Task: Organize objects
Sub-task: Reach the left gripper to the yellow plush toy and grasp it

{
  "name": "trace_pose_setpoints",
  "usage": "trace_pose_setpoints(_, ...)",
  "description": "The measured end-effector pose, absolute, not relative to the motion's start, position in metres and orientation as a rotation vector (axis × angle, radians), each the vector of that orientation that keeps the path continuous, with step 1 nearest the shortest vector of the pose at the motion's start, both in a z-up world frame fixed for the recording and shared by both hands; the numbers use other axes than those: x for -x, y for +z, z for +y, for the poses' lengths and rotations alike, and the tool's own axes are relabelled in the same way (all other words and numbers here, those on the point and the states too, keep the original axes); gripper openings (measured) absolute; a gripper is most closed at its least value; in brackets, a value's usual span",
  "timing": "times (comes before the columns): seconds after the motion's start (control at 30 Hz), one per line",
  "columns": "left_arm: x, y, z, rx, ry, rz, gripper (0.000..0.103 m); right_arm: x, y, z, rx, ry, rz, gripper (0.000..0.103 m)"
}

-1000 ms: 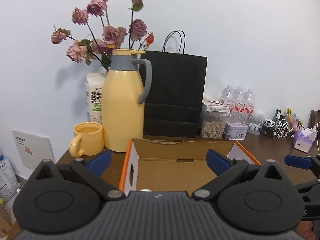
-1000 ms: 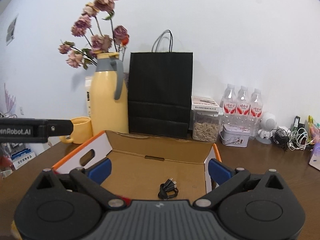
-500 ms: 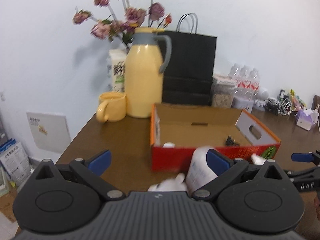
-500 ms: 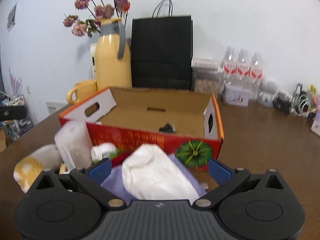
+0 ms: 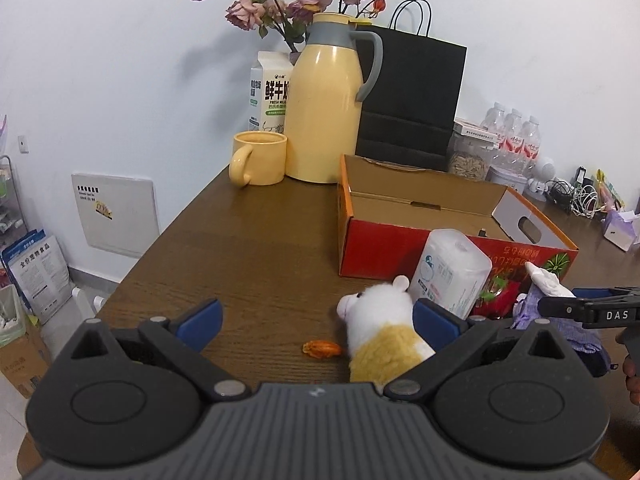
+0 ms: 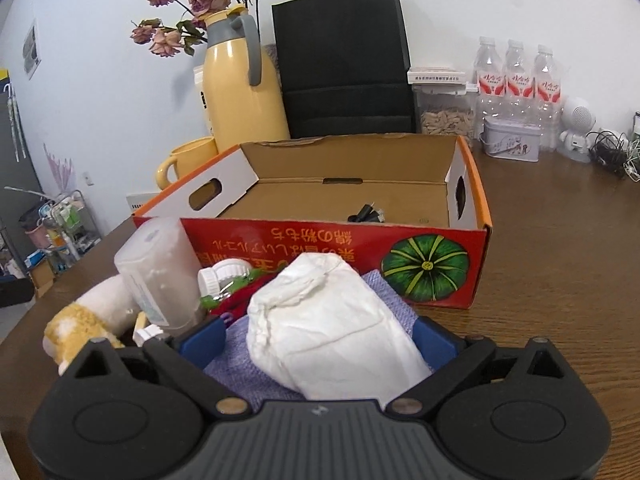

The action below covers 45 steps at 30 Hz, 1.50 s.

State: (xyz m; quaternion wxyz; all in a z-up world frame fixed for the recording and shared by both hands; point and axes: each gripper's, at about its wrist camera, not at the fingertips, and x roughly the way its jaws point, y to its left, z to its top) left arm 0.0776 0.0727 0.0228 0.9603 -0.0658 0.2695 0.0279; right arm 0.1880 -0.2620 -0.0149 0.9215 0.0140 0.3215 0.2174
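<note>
Two pairs of hand-held tongs hover low over a brown wooden surface [image 5: 256, 248] crowded with household odds and ends. The left tongs [image 5: 316, 316] stand wide open and empty, their blue pads [image 5: 200, 314] spread above bare wood; a white and yellow plush toy [image 5: 384, 332] lies just inside the right-hand pad, and a small orange scrap [image 5: 320, 348] rests on the wood beside it. The right tongs [image 6: 320, 338] are likewise spread, with a folded white cloth bundle [image 6: 328, 320] lying between the pads on top of a purple knitted cloth [image 6: 240, 368]; whether the pads touch the bundle cannot be told.

Behind this heap sits a red and orange cardboard box [image 6: 432, 268], open at the top, printed with a green pumpkin, and holding only a small black cable [image 6: 366, 214] near its front wall. Leaning against the box front are a translucent white tub [image 6: 160, 268] and, beside it, a white-capped bottle [image 6: 224, 274] over something red and green.

Further back, along the white wall, stand a yellow jug [image 5: 326, 108] with a grey handle, a yellow mug [image 5: 258, 158], a milk carton [image 5: 270, 92], dried pink roses [image 5: 280, 4], a black paper bag [image 6: 344, 56], a jar of seeds [image 6: 446, 108], a small tin [image 6: 510, 140] and three water bottles [image 6: 516, 76].
</note>
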Motion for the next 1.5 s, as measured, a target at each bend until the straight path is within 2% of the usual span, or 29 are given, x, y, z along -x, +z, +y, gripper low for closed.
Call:
trace_pose_setpoints(0.13,-0.076,0.022,0.07,0.136,0.05,0.545,0.103,-0.187,-0.014,-0.264,-0.032,0.447,0.66,0.094)
trace_pose_setpoints(0.27,-0.075,0.021,0.068,0.136,0.048,0.548,0.103,-0.187,-0.012,-0.267,-0.043,0.442,0.65,0.085)
trace_pose_setpoints(0.57,-0.078,0.017,0.065,0.134,0.046,0.563,0.103,-0.184,-0.008,-0.272,-0.054,0.455,0.629,0.076)
trace_pose_setpoints(0.7,-0.08,0.014,0.062,0.132,0.04,0.572,0.103,-0.182,-0.008,-0.271,-0.054,0.453,0.622,0.076)
trace_pose_setpoints(0.87,-0.083,0.012,0.059,0.132,0.034,0.579,0.103,-0.191,-0.012,-0.273,-0.066,0.428,0.629,0.089)
trace_pose_setpoints(0.93,-0.085,0.011,0.058,0.129,0.032,0.584,0.103,-0.196,-0.015,-0.274,-0.08,0.434,0.644,0.09)
trace_pose_setpoints(1.03,-0.091,0.008,0.057,0.138,0.029,0.602,0.103,-0.198,-0.017,-0.273,-0.081,0.444,0.654,0.087)
trace_pose_setpoints(1.07,-0.094,0.007,0.056,0.143,0.025,0.609,0.103,-0.197,-0.017,-0.272,-0.086,0.451,0.649,0.079)
trace_pose_setpoints(1.1,-0.097,0.006,0.056,0.15,0.018,0.616,0.103,-0.195,-0.017,-0.272,-0.09,0.46,0.646,0.076)
trace_pose_setpoints(1.4,-0.133,-0.01,0.045,0.236,0.021,0.738,0.103,-0.179,-0.006,-0.273,-0.068,0.443,0.591,0.073)
trace_pose_setpoints(1.43,-0.135,-0.013,0.046,0.266,0.031,0.751,0.099,-0.178,-0.005,-0.274,-0.067,0.441,0.585,0.073)
trace_pose_setpoints(1.5,-0.14,-0.018,0.049,0.32,0.027,0.777,0.084,-0.175,-0.002,-0.276,-0.065,0.439,0.574,0.073)
